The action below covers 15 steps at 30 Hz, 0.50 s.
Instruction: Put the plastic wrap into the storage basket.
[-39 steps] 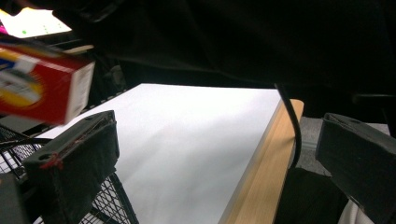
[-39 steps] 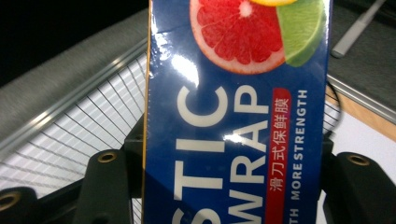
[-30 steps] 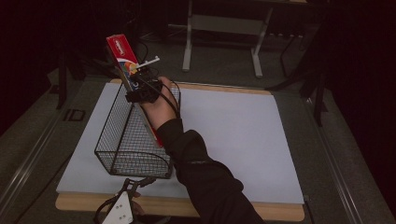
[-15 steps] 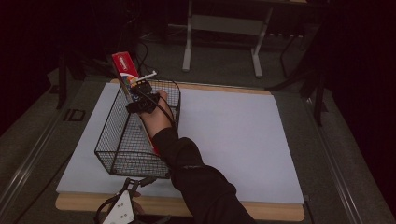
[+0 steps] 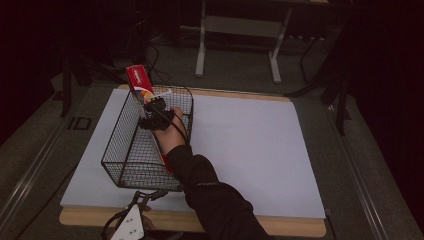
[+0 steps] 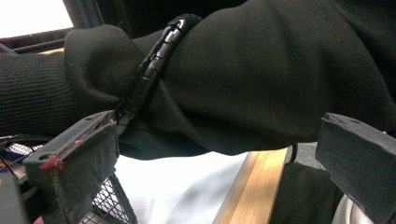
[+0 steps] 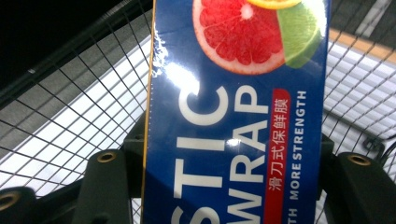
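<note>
Plastic wrap box (image 7: pixel 233 116) is sitting clamped across its narrow width in the right gripper (image 5: pixel 156 111), long axis tilted, upper end poking above the far rim of the wire basket (image 5: pixel 120 150), lower part inside it. Judging by its look, it is a light, stiff cardboard carton with a glossy, somewhat slippery film; gripping mid-length across the flat faces seems safest, without crushing. Left gripper (image 5: pixel 131 227) is idling at the near edge of the counter (image 5: pixel 250 145), jaws standing wide apart, holding nothing, facing the person's dark sleeve (image 6: pixel 261 79).
</note>
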Each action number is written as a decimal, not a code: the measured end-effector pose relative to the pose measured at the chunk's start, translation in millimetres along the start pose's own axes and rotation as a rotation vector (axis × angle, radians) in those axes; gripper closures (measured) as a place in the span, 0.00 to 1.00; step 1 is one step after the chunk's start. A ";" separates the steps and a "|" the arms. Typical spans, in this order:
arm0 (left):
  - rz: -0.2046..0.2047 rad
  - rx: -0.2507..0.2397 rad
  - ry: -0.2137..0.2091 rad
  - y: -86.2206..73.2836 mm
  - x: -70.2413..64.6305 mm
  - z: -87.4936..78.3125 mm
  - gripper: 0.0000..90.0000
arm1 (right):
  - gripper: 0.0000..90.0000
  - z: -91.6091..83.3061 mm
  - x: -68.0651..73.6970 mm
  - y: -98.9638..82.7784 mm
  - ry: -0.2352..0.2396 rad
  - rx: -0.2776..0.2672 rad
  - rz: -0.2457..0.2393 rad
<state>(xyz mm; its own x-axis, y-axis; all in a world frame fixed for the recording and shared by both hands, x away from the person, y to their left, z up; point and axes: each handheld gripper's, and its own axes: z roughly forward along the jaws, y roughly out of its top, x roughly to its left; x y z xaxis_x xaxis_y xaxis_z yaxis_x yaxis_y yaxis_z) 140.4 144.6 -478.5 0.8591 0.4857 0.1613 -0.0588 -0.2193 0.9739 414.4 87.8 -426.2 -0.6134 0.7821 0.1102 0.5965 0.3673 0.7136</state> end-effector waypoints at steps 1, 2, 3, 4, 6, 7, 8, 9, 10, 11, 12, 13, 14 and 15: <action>-0.001 0.001 0.000 0.0 0.1 0.3 0.00 | 0.44 1.6 -0.6 -1.8 0.000 0.008 0.012; -0.001 0.001 -0.001 0.0 0.0 0.6 0.00 | 0.44 3.6 -1.1 -3.8 -0.003 0.017 0.017; 0.000 0.002 -0.001 0.0 -0.3 0.7 0.00 | 0.44 5.4 -1.9 -6.0 -0.005 0.023 0.023; 0.002 0.002 -0.001 0.0 -0.6 0.6 0.00 | 0.44 6.7 -2.7 -7.7 -0.005 0.024 0.029; 0.003 0.001 0.000 0.0 -0.9 0.7 0.00 | 0.43 9.6 -6.1 -11.9 -0.003 0.029 0.051; 0.002 0.002 -0.001 -0.2 -0.6 1.0 0.00 | 0.43 10.6 -7.9 -13.1 -0.002 0.030 0.062; 0.002 0.004 0.000 -0.2 -0.4 1.2 0.00 | 0.43 10.6 -8.5 -14.3 0.005 0.017 0.059; 0.003 0.007 0.000 -0.4 -0.2 1.3 0.00 | 0.43 10.8 -8.2 -15.1 -0.001 0.017 0.050; 0.003 0.006 -0.001 -0.5 -0.2 1.4 0.00 | 0.43 12.1 -7.3 -16.8 -0.014 0.021 0.024; 0.003 0.007 -0.001 -0.4 -0.2 1.4 0.00 | 0.43 13.4 -6.1 -18.3 -0.019 0.018 0.012; 0.003 0.006 -0.001 -0.2 -0.5 1.5 0.00 | 0.43 14.4 -5.8 -19.3 -0.014 0.020 0.009; 0.003 0.005 -0.001 -0.1 -0.7 1.6 0.00 | 0.43 15.0 -5.9 -19.6 -0.010 0.023 0.010; 0.005 0.005 -0.002 -0.1 -0.9 1.6 0.00 | 0.42 16.0 -6.5 -20.3 -0.001 0.031 0.016; 0.006 0.006 -0.001 -0.2 -1.0 1.7 0.00 | 0.42 16.9 -7.6 -21.3 0.004 0.035 0.023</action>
<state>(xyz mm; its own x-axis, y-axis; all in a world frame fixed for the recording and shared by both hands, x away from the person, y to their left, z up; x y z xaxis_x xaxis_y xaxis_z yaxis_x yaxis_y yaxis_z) 140.4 142.7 -479.2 0.8594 0.4834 0.1668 -0.0607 -0.2273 0.9719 415.0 82.6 -453.9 -0.6010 0.7887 0.1293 0.6285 0.3665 0.6861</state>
